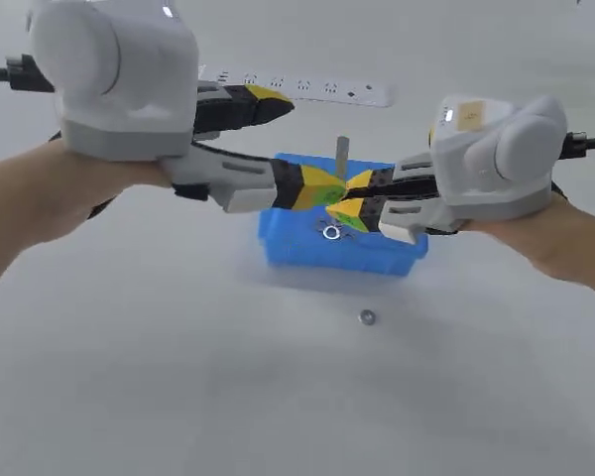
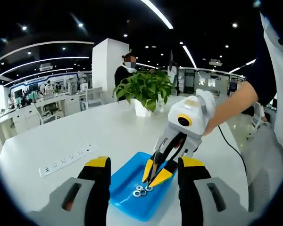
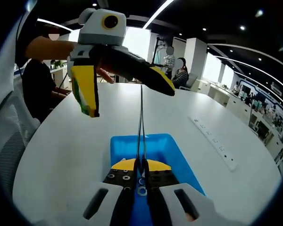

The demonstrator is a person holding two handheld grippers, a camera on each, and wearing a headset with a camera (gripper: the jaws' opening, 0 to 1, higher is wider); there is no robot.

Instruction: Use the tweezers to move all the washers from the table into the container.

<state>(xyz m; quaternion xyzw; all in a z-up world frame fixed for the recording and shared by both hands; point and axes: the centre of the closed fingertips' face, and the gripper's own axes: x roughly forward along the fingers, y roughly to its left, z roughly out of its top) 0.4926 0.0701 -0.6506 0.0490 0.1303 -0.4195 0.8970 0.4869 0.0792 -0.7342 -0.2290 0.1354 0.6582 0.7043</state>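
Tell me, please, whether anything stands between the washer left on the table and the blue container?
Nothing visible does. The washer lies alone on the table, just in front of the container, and the stretch between them is bare.

Head view bright, washed out: white table (image 1: 178, 397) nearly blown, slight haze, detail soft. Faint soft shadow under blue container (image 1: 307, 253). Both gripper views fisheye, heavy bending twd edges. Dark ceiling w/ bright strip lights (image 2: 158, 15) overhead, light even on tabletop. Closest foreground soft, bkgd sharper.
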